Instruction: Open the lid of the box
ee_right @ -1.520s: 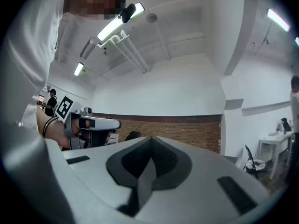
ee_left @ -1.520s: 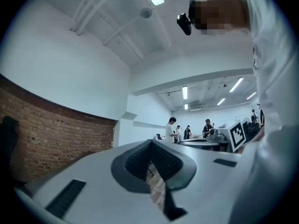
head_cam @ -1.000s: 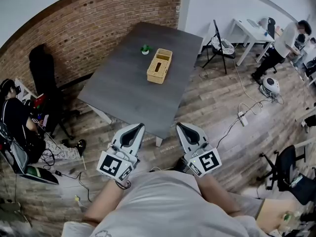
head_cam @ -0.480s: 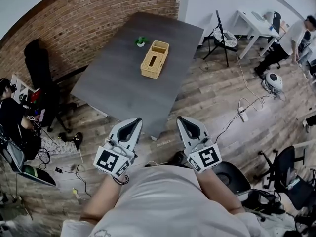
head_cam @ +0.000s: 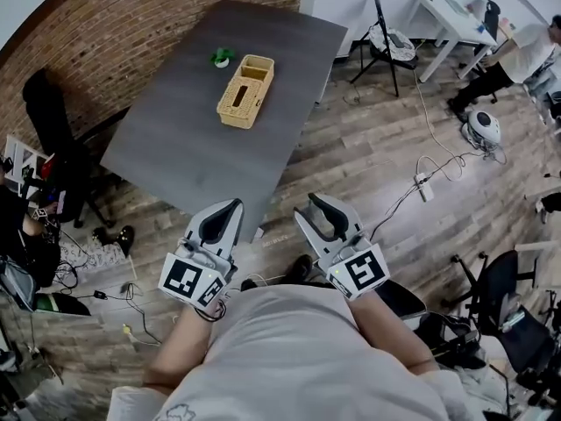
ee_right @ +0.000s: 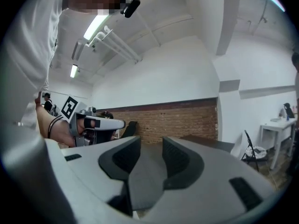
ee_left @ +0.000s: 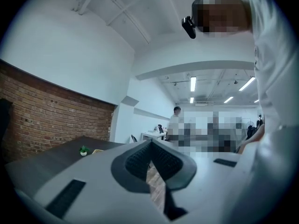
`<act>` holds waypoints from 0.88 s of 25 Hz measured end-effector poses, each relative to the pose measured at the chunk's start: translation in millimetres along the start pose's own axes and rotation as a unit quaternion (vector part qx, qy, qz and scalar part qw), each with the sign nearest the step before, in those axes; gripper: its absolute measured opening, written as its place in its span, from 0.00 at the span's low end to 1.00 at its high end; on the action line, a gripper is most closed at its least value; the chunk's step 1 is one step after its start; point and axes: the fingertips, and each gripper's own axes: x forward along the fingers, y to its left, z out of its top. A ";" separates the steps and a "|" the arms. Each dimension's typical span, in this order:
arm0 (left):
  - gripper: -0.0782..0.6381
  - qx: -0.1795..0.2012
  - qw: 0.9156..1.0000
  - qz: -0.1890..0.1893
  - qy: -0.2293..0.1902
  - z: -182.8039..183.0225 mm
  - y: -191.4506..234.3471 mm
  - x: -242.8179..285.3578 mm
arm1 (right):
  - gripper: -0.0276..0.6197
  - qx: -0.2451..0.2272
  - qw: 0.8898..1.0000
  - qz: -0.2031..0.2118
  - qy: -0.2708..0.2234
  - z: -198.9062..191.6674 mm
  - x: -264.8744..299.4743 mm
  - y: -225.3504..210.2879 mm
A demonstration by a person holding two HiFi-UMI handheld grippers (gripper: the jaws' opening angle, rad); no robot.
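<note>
Closest to me, my left gripper (head_cam: 233, 207) has its dark pads pressed together with nothing in them; the left gripper view (ee_left: 152, 143) shows only floorboards below the tips. My right gripper (head_cam: 308, 205) has just been opening, and its jaws now stand apart around empty air, as the right gripper view (ee_right: 151, 143) confirms. Both point level, side by side over the wooden plank floor (head_cam: 368, 156), short of the near corner of the dark grey rectangular table (head_cam: 175, 147).

The straw-coloured woven rectangular box (head_cam: 245, 90) lies towards the far half of that table, well apart from both grippers, its long side running away from me. Just beside its far end stands a small green plant in a white pot (head_cam: 221, 57).

I judge the box light and stiff, with a rough weave that should not slip in the pads but could crush if pinched hard. Being light, it will likely slide or lift with its slotted lid (head_cam: 232, 110). So I would steady the base wall with one gripper and take the lid at a long edge or through the slot with the other.

The tabletop is bare around the box except for the plant side. The table's right edge is open to approach. A white cable with a power strip (head_cam: 422, 185) trails on the floor further right, and a black folding chair (head_cam: 384, 38) stands beyond.
</note>
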 end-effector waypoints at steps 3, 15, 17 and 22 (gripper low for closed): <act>0.12 0.003 1.000 -0.007 0.004 -4.2 -12.2 28.1 | 0.31 0.010 1.000 0.000 0.000 -4.8 -10.3 -23.2; 0.12 0.013 0.999 -0.036 0.002 4.6 -44.8 99.9 | 0.36 0.012 0.999 0.002 -0.037 26.1 13.0 -70.0; 0.12 0.011 0.999 -0.034 0.002 4.1 -34.6 108.9 | 0.36 0.012 0.999 0.000 -0.030 20.0 18.7 -76.3; 0.12 0.003 1.000 -0.031 -0.001 4.9 -7.7 136.8 | 0.36 0.008 1.000 -0.003 -0.020 18.0 43.1 -103.3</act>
